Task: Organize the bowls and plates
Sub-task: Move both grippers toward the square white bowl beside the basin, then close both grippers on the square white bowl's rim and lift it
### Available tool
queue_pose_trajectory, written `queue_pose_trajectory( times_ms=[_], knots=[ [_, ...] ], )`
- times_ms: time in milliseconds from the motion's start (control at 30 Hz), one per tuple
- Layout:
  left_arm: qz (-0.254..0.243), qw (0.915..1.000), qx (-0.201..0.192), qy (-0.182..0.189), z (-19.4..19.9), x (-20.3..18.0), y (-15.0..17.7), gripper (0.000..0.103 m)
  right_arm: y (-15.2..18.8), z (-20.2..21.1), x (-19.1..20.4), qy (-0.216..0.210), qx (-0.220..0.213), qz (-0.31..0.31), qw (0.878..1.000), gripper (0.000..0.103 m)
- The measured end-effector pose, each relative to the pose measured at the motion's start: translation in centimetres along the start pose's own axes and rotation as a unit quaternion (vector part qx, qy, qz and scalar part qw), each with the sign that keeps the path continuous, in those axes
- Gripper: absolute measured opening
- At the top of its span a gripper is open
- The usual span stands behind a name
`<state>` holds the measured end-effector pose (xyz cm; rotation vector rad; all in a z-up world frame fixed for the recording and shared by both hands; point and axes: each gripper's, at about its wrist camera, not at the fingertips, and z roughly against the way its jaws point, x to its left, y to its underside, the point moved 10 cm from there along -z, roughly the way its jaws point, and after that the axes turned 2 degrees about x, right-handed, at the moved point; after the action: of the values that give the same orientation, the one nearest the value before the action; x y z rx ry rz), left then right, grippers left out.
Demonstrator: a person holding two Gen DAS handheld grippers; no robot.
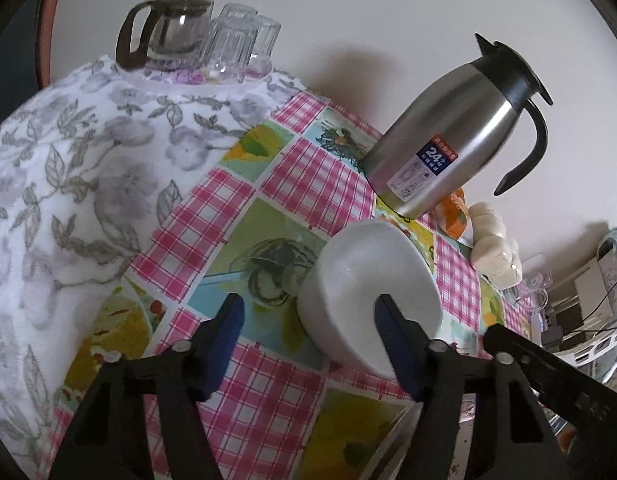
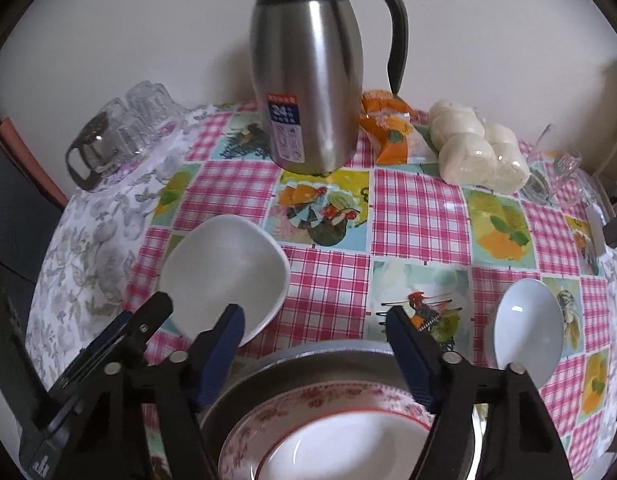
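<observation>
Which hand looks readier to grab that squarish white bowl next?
The left. The left gripper already has one finger inside the white bowl and its rim between the open jaws. The right gripper hovers over the stacked plates, beside the bowl.

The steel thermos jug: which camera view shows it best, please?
The right wrist view: the steel thermos jug stands upright near the middle, body, handle and label visible, only its lid cropped. The left wrist view shows it whole but strongly tilted by the lens, near the right side.

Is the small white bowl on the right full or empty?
Empty: the small white bowl shows only its bare, glossy inside, standing upright on the tablecloth.
</observation>
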<state>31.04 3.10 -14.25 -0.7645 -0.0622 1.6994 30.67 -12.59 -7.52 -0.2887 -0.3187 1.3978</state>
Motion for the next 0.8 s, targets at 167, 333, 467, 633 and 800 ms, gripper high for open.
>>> queue_pose_trajectory(
  times_ms=[167,333,467,633,800],
  knots=[
    [0.003,0.9999,0.010,0.006,-1.1,-0.2,0.0,0.063,-0.4,-2.3,0.7,-0.007,0.029,0.000,1.000,0.056],
    [0.002,0.9997,0.022,0.014,-2.2,-0.8,0.3,0.055,-0.5,-3.8,1.5,-0.004,0.050,0.006,0.999,0.046],
    [0.002,0.9993,0.029,0.024,-2.9,-1.2,0.4,0.044,-0.6,-5.0,1.8,0.002,0.059,0.010,0.998,0.036],
    [-0.002,0.9992,0.034,0.021,-3.6,-1.2,0.4,0.032,-0.7,-6.2,2.1,0.006,0.074,0.020,0.997,0.024],
    [-0.003,0.9992,0.035,0.019,-4.0,-1.0,0.2,0.028,-0.7,-7.3,2.5,0.010,0.091,0.028,0.995,0.016]
  ],
)
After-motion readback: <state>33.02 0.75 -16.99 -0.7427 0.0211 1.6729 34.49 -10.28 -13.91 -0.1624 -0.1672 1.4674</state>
